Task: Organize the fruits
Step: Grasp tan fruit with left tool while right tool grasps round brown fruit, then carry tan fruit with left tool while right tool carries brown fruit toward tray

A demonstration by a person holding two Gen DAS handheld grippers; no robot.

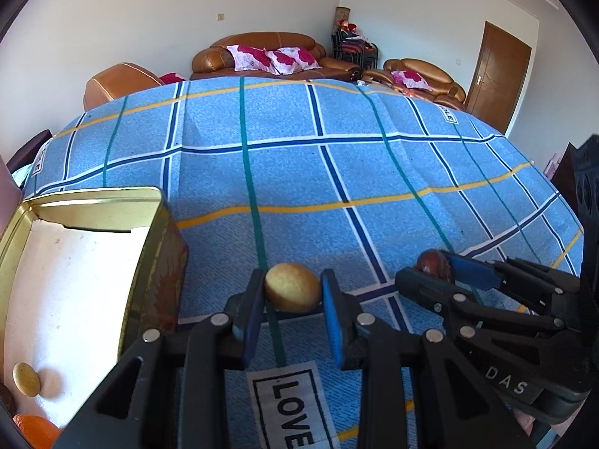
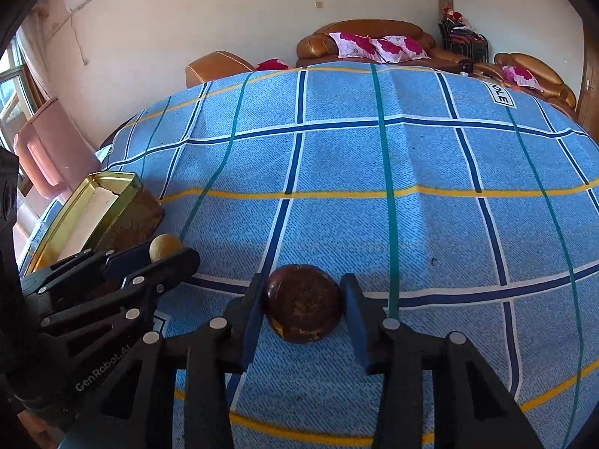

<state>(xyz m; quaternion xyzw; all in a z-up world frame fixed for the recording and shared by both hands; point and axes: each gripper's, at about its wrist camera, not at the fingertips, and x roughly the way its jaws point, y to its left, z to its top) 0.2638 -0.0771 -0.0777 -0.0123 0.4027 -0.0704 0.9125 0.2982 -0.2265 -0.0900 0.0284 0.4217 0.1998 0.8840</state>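
1. Left wrist view puts the risk plainly: the left gripper point(image 1: 292, 292) pinches a small yellow fruit point(image 1: 292, 287) only at its two ends. The fruit is round and smooth, so I judge it could squirt forward out of the pads if the lift is jerky.
2. The gold tin point(image 1: 157, 224) sits just to the left of those jaws, its tall side wall close by. Swinging the fruit across low could knock the fruit against that wall or shove the tin along the blue checked cloth point(image 1: 299, 172).
3. The two tools work close side by side, so either carry toward the tin could bump one against the other.
4. The left jaws are closed down to the fruit's width, one pad pressing each side. The fruit sits right at the fingertips, low over the cloth; I cannot tell whether it has left the surface.
5. The right gripper point(image 2: 304, 301) is clamped on a dark brown round fruit point(image 2: 304, 303). It fills the space between the pads, near the tips, apparently resting on the cloth.
6. That brown fruit looks hard and glossy, so a thin hold near the tips may slip.
7. Inside the tin, left and behind the left jaws, lie another small yellow fruit point(image 1: 26, 379) and part of an orange fruit point(image 1: 35, 428).
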